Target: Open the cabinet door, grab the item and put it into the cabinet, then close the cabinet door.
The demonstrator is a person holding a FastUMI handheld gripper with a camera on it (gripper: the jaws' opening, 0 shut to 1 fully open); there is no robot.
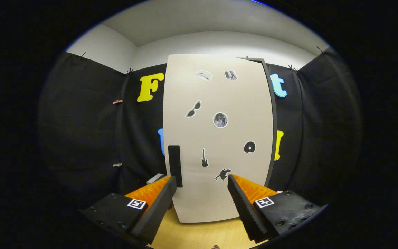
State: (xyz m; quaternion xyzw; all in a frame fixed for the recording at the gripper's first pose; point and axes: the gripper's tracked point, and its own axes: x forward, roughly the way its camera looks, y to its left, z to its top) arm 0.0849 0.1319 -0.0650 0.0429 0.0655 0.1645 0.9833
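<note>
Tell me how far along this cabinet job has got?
Barely begun, it seems. The cabinet door looks shut or nearly so, its black handle just beyond the left finger. The gripper is open and holds nothing. Left: open the door, fetch the item, put it inside, close up.

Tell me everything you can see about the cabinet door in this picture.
The cabinet door is a tall, pale beige flat panel, smooth and matte. It carries several small stickers, among them sunglasses, a moon, a guitar and a disc. A black vertical handle sits near its lower left edge. It looks closed or nearly so against the dark cabinet frame. It stands upright on the wooden table. The open hand-held gripper is just ahead of it, touching nothing.
</note>
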